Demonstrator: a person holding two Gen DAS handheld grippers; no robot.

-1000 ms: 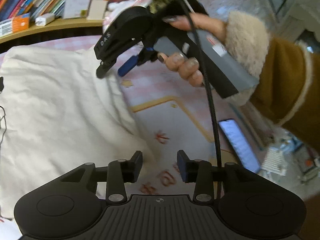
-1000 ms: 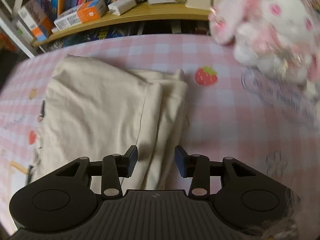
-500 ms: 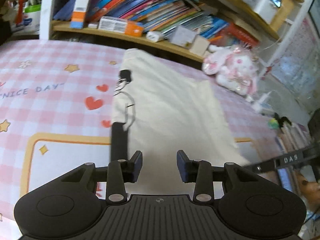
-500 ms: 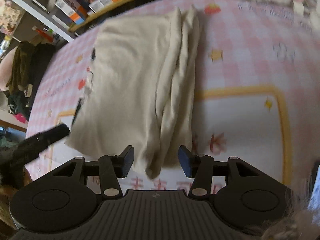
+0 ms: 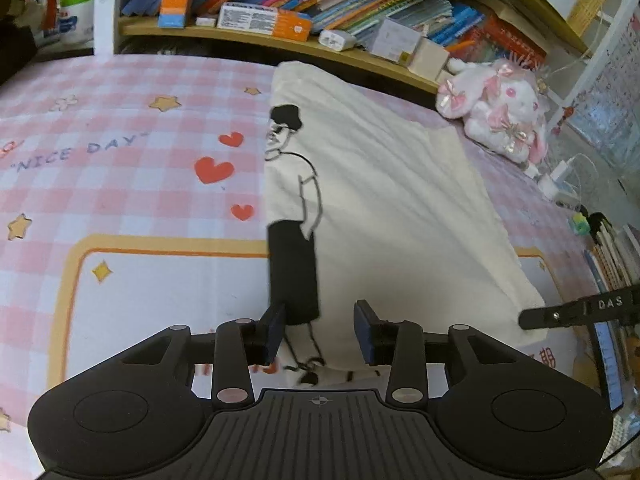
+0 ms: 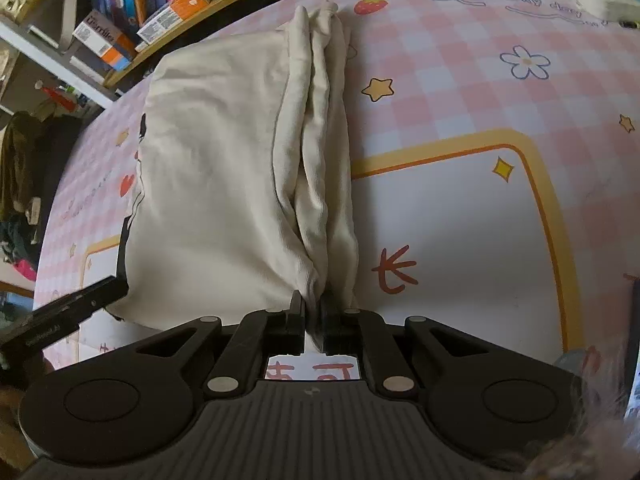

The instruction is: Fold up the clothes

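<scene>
The cream shirt [image 5: 392,200] lies on the pink checked table [image 5: 120,168], already folded lengthwise. The right claw [image 6: 313,312] pinches its bunched near corner at lower centre. The left claw [image 5: 320,332] is half open over the near hem. The crosswise fold remains.

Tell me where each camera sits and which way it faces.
Left wrist: on the left gripper, tilted down over the shirt toward the bookshelf; its open fingers show.
Right wrist: on the right gripper, looking down along the shirt's bunched side; its fingers pinch the hem.
Shared: shirt, pink cloth, shelf, each other's tip.
</scene>
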